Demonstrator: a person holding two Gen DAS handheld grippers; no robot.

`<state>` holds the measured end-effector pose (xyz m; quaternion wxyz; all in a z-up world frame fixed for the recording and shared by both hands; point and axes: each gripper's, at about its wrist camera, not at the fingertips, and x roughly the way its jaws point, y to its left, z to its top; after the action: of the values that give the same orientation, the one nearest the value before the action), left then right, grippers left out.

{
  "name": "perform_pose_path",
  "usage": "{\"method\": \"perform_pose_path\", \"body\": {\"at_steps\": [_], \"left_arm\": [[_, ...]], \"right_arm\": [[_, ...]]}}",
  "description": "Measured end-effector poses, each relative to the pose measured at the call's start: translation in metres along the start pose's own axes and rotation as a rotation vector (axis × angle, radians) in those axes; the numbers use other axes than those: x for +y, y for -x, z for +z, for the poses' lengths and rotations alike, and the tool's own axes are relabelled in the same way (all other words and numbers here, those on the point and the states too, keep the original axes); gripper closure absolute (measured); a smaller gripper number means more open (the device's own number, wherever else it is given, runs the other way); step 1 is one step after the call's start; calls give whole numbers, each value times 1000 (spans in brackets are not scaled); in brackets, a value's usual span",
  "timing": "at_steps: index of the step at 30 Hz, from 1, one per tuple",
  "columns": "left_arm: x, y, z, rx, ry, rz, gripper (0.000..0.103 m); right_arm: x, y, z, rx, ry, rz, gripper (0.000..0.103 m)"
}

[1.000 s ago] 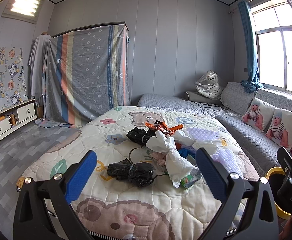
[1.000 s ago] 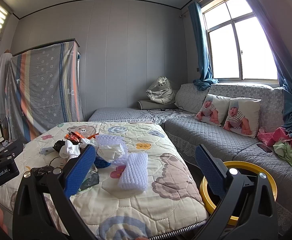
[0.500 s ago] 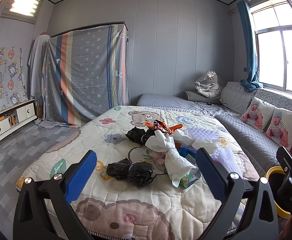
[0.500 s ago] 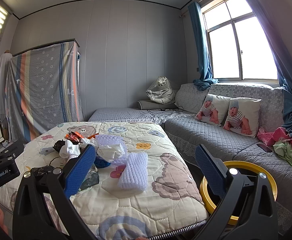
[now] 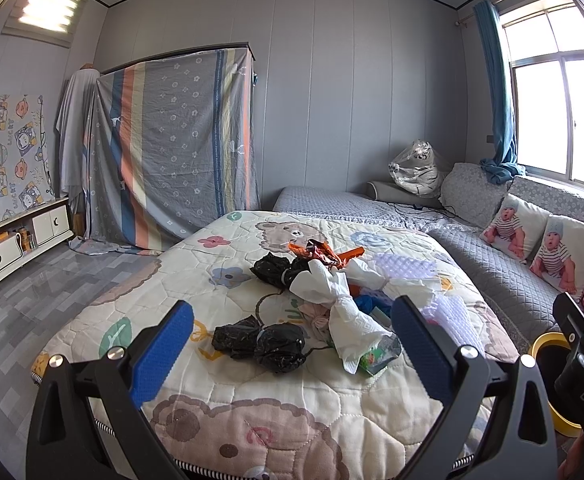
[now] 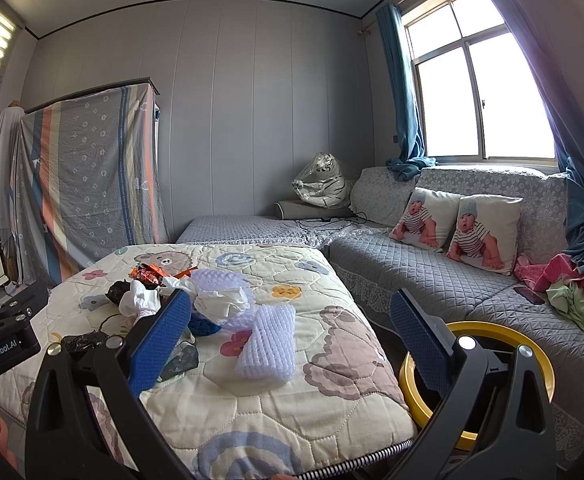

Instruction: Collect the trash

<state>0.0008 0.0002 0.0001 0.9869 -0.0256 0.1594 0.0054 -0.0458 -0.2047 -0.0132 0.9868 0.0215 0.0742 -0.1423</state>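
Note:
Trash lies in a pile on the quilted bed (image 5: 275, 408): a tied black bag (image 5: 267, 342) nearest, another black bag (image 5: 275, 270) behind it, crumpled white paper (image 5: 344, 304), an orange wrapper (image 5: 320, 254) and white foam netting (image 6: 269, 342). My left gripper (image 5: 287, 348) is open and empty, held short of the near black bag. My right gripper (image 6: 292, 340) is open and empty above the bed's right corner, with the foam netting between its fingers in view. A yellow-rimmed bin (image 6: 532, 360) stands on the floor right of the bed.
A grey quilted sofa (image 6: 432, 276) with two baby-print pillows (image 6: 456, 228) runs along the right wall under the window. A pile of clothes (image 6: 572, 292) lies on it. A sheet-covered wardrobe (image 5: 171, 140) and a low white cabinet (image 5: 11, 244) stand at the left.

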Motion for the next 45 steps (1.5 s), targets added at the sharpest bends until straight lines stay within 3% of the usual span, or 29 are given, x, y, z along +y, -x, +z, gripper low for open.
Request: {"method": "perform_pose_path", "body": {"at_steps": [23, 33, 40, 45], "left_arm": [[-1, -1, -12, 6, 4, 0, 8], [-1, -6, -12, 58, 16, -88, 8], [4, -17, -13, 81, 44, -197, 8], [18, -52, -9, 143, 31, -212, 8]], "right_arm": [[-2, 1, 2, -9, -5, -3, 8], [-20, -5, 13, -22, -53, -27, 8], [-35, -42, 8, 85, -39, -5, 8], [-35, -90, -6, 232, -14, 95, 8]]}}
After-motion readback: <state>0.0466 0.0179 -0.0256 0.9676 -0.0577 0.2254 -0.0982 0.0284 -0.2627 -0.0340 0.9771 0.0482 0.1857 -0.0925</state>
